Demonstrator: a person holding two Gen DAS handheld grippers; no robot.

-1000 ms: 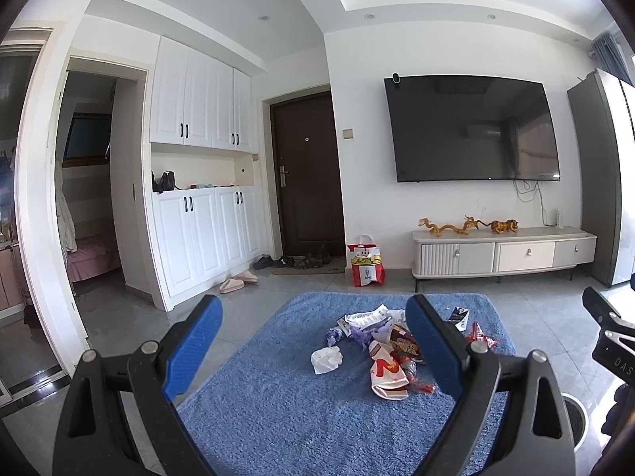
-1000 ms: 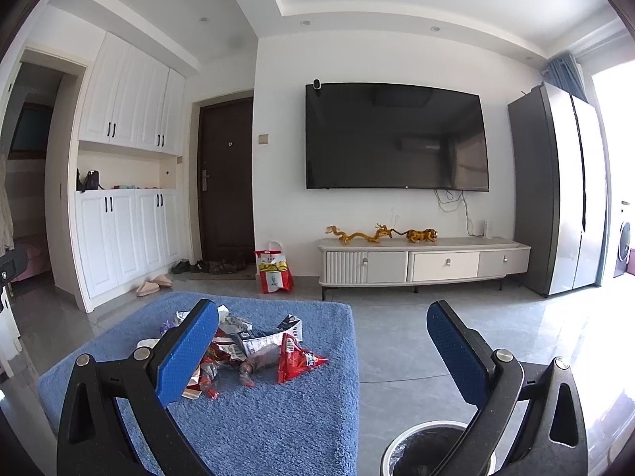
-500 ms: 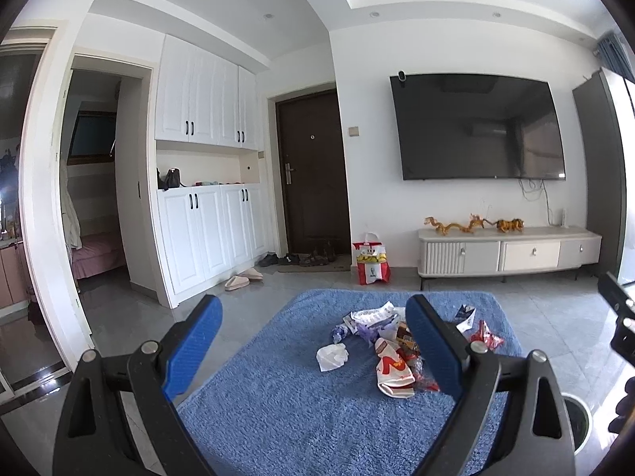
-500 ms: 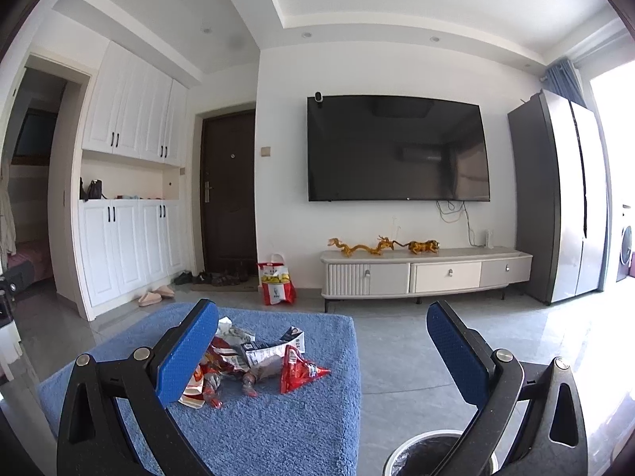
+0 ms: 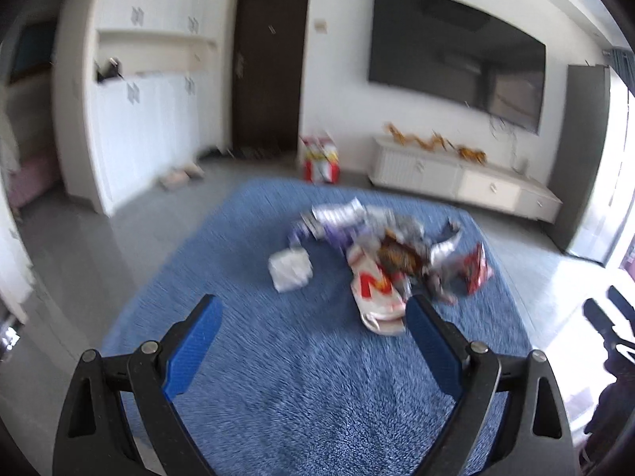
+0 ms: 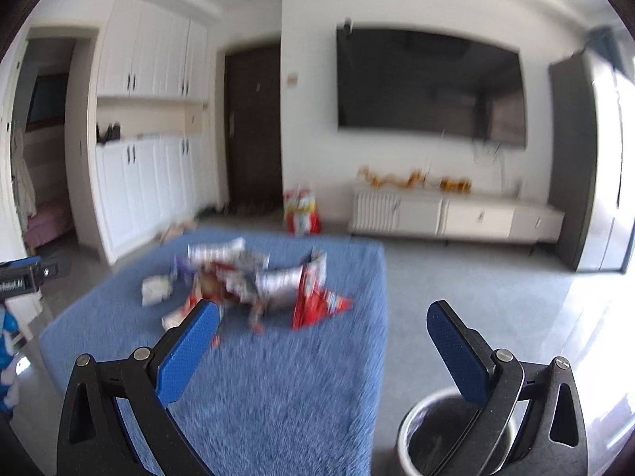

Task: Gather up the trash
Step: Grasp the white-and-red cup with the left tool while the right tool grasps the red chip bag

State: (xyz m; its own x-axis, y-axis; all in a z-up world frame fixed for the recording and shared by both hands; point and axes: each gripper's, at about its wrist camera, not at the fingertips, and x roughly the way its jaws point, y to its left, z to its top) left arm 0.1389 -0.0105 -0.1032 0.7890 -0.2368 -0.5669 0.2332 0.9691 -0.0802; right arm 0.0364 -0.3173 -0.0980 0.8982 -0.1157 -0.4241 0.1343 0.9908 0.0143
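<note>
We hold both tools released, left tool [image 5: 311, 319] and right tool [image 6: 323, 317], above the rug [image 5: 301, 388]. Trash [image 5: 381, 254] lies piled on the rug; bin [image 6: 440, 432] stands beside it.

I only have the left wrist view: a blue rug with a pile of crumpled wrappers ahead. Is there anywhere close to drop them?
Observer: Yes. The right wrist view shows a round white bin with a dark liner. It stands on the grey floor, just off the right edge of the blue shaggy rug.
Operator: Is the right gripper free to pick?
Observer: The right gripper is wide open, with nothing between its blue pads.
Operator: What is it lined up with?
Observer: In its own view, the red foil snack wrapper at the right end of the pile sits between its fingertips, farther out on the rug.
</note>
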